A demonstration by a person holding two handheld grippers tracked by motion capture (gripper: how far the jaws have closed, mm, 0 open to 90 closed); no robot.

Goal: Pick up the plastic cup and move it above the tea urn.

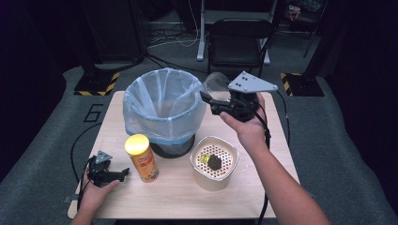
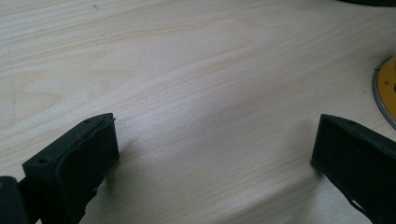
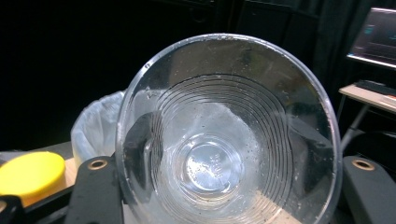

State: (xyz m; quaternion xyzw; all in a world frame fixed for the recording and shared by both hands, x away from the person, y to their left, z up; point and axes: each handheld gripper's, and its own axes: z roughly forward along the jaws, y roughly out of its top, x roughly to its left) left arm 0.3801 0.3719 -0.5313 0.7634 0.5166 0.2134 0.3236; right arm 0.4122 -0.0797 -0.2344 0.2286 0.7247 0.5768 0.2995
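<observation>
- While the clear plastic cup (image 1: 216,86) is held in the air beside the rim of the waste bin (image 1: 162,110), it is pinched between the fingers of the right gripper (image 1: 212,99), which press on its opposite walls.
- In the right gripper view, the cup (image 3: 224,135) is seen mouth-on, with ribbed rings down its inside, droplets on its wall and a bare bottom; one finger (image 3: 95,191) stands to either side of it.
- The bin is lined with a pale blue bag (image 1: 159,93) folded over its rim, and it stands at the far middle of the desk (image 1: 178,197).
- The left gripper (image 1: 123,173) is rested on the desk at the near left corner under the person's left hand (image 1: 96,194); its fingers (image 2: 74,163) are spread wide apart, with bare wood between them.
- A yellow-lidded canister (image 1: 141,157) is stood upright just in front of the bin, near the left gripper.
- A cream container (image 1: 213,164) with a perforated top is placed on the near right of the bin; a dark lump (image 1: 214,161) and a small yellow scrap (image 1: 204,158) are seen lying on the perforations.
- The right hand (image 1: 246,126) is raised well above the cream container.
</observation>
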